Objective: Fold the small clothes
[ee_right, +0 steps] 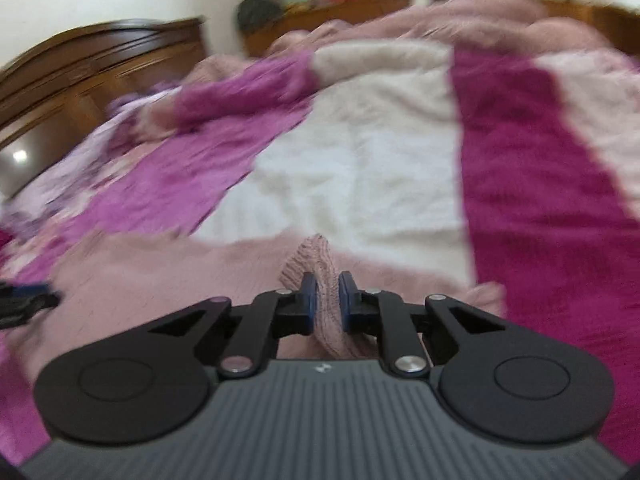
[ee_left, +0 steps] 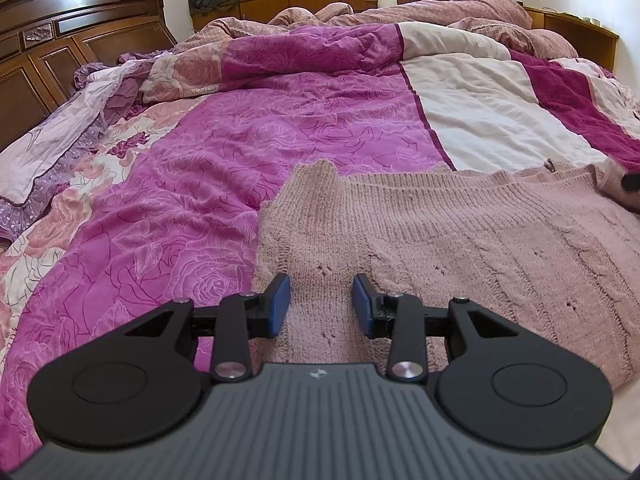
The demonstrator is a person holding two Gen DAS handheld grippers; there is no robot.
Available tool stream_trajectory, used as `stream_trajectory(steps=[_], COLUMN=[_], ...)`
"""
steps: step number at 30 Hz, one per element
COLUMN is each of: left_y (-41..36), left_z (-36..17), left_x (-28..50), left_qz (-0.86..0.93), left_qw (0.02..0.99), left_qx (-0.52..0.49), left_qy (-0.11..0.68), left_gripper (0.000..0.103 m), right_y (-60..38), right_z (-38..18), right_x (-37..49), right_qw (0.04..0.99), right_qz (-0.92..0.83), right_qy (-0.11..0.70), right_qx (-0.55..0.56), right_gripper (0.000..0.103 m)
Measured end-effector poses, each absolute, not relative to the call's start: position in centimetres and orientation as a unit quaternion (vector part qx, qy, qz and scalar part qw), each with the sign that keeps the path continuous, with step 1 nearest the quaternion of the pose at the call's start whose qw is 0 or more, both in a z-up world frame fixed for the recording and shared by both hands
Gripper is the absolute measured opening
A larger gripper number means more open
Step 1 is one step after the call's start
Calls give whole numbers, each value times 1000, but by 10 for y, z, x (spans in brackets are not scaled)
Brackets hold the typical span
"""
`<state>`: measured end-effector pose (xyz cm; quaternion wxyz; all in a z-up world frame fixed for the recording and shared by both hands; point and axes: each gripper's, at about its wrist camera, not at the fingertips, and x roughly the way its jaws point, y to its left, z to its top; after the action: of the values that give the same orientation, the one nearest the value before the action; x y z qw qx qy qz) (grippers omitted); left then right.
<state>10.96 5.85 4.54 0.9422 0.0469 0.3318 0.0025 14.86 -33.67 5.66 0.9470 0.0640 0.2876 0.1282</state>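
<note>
You are early in the fold, by the look of it; the pink knitted sweater (ee_left: 440, 248) lies spread over the near part of the bed, on the magenta rose-print bedcover (ee_left: 224, 184) and reaching right toward the cream panel (ee_left: 480, 120), and no crisp fold shows in it yet, so I judge nearly all the folding is left; one knitted piece, perhaps a strap or sleeve end, sticks out at its far left edge. Your left gripper (ee_left: 322, 300) sits over the near left part of the sweater with its blue pads (ee_left: 280, 300) set apart; a strip of knit runs between them, but the pads do not press on it, so this claw holds nothing that I can see. Your right gripper (ee_right: 327, 300) is nearly pressed together and pinches a raised ridge of the sweater (ee_right: 316, 268) between its pads; the fabric bunches up and pokes out beyond the tips; the right wrist view is blurred, so which edge of the garment that is I cannot tell; from the left wrist view only a dark tip shows at the far right edge.
</note>
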Motion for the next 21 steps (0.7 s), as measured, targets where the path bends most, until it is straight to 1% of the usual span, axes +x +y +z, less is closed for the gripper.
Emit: stream_trajectory(steps=[1, 2, 4, 7, 10, 11, 12, 13, 14, 16, 21], left_y=[59, 58, 59, 60, 61, 62, 60, 61, 61, 62, 60], left_z=[45, 46, 46, 51, 56, 57, 57, 56, 54, 49, 43], left_x=[110, 110, 109, 108, 109, 110, 111, 113, 115, 119, 123], left_qz=[3, 3, 3, -2, -5, -5, -5, -3, -1, 2, 3], left_qw=[942, 942, 942, 944, 946, 946, 945, 945, 943, 940, 938], left_qx=[47, 48, 48, 45, 41, 41, 41, 40, 40, 38, 40], left_qy=[332, 332, 332, 328, 322, 323, 324, 326, 329, 338, 345], left_gripper=[43, 43, 43, 43, 44, 47, 48, 49, 49, 50, 53], right_y=[-339, -340, -346, -355, -351, -348, -345, -342, -340, -334, -324], right_z=[58, 58, 58, 61, 68, 70, 70, 70, 69, 66, 40], right_x=[150, 152, 155, 152, 135, 126, 119, 112, 105, 93, 85], right_qw=[956, 962, 963, 958, 960, 961, 961, 960, 958, 955, 943], right_qz=[80, 37, -19, -21, -12, -3, 6, 15, 26, 46, 55], right_qy=[277, 269, 267, 282, 275, 273, 273, 275, 278, 283, 319], right_qx=[53, 37, 29, 48, 43, 42, 45, 52, 60, 69, 73], right_gripper=[15, 18, 18, 19, 23, 28, 32, 40, 46, 48, 48])
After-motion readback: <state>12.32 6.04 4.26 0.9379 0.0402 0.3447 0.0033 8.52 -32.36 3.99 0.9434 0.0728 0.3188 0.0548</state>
